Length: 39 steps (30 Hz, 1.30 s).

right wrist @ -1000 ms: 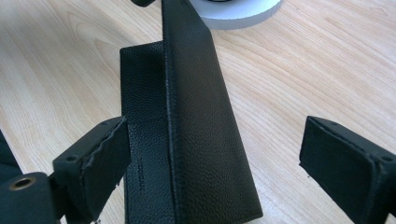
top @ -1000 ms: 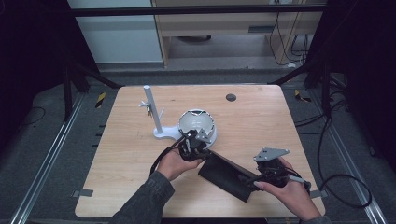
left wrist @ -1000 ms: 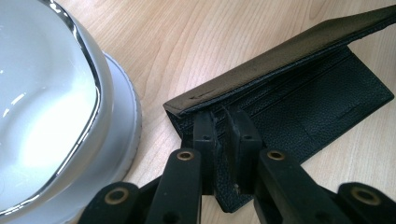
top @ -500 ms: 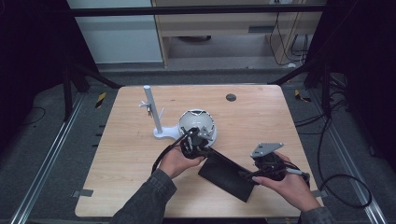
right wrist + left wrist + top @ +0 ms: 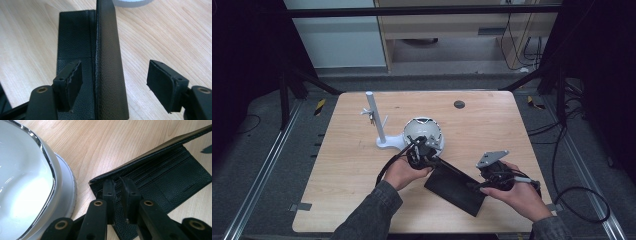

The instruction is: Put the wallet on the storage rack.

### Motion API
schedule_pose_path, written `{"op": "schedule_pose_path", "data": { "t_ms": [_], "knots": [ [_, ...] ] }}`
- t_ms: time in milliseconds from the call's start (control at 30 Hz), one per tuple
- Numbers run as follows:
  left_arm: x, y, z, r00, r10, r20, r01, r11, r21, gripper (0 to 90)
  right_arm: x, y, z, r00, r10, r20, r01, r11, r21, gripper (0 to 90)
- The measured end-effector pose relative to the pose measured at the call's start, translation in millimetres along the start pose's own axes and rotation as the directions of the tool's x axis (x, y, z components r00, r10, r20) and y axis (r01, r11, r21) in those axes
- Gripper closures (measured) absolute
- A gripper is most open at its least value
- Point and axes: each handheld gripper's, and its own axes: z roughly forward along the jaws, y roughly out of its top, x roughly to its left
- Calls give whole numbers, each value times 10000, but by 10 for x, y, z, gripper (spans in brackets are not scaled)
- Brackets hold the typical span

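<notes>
A black leather wallet (image 5: 455, 187) lies open on the wooden table, card slots up (image 5: 175, 177). My left gripper (image 5: 431, 161) is at its far-left end beside the white bowl, shut on the wallet's corner edge (image 5: 118, 182). My right gripper (image 5: 482, 185) is at the wallet's near-right end. One flap (image 5: 107, 50) stands upright between its jaws. Those jaws (image 5: 115, 72) have just been closing and still stand apart. The left pad (image 5: 72, 80) is close to the flap and the right pad (image 5: 162, 85) is well clear of it.
A white bowl with a chrome rim (image 5: 423, 134) sits just behind the left gripper, close at its side (image 5: 25, 182). A white post on a base (image 5: 376, 122) stands to the bowl's left. A small dark disc (image 5: 459, 104) lies near the table's far edge.
The right gripper has shifted slightly up and left at the wallet's end. The left hand and gripper have stayed where they were.
</notes>
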Motion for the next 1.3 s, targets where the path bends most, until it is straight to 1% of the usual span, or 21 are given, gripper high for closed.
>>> {"op": "schedule_pose_path", "data": {
  "t_ms": [167,267,300,433,533,600,700,933,967,1000,1033,1133,1300],
  "knots": [
    [4,2,13,10000,13,-6,-13,10000,20,818,-12,29,16,10000,-4,70,3,9999,150,285],
    [-9,12,26,10000,-3,-3,3,10000,-21,815,-9,49,23,9998,-168,135,164,9995,260,287],
    [-10,15,30,10000,28,-9,-28,10000,8,814,-3,57,25,9998,-144,141,140,9995,282,291],
    [-21,24,53,10000,-16,34,16,10000,4,812,-2,75,38,9994,-293,160,286,9987,415,310],
    [-33,33,65,10000,3,19,-3,10000,-30,809,5,101,64,9994,-341,86,336,9982,496,350],
    [-33,33,68,10000,16,29,-16,10000,-6,809,4,104,70,9994,-348,74,344,9981,510,356],
    [-34,34,68,10000,-10,17,11,10000,-49,807,-1,129,112,9989,-462,46,458,9970,631,401],
    [-28,34,69,10000,-34,14,34,9999,-120,803,-16,157,176,9985,-545,-53,548,9946,879,458],
    [-27,33,66,10000,-42,13,42,9999,-138,803,-22,163,190,9983,-584,5,581,9935,977,483],
    [-27,33,66,10000,-42,13,42,9999,-138,800,-24,163,197,9983,-580,-9,578,9934,992,501],
    [-27,32,64,10000,-39,9,39,9999,-138,800,-24,163,197,9983,-580,-9,578,9934,992,501],
    [-24,29,64,10000,-39,10,39,9999,-114,799,-32,165,220,9980,-628,26,622,9927,1034,562],
    [-31,22,60,10000,-44,48,44,9999,-110,794,-38,174,254,9978,-669,-14,666,9913,1134,588]
  ]
}}
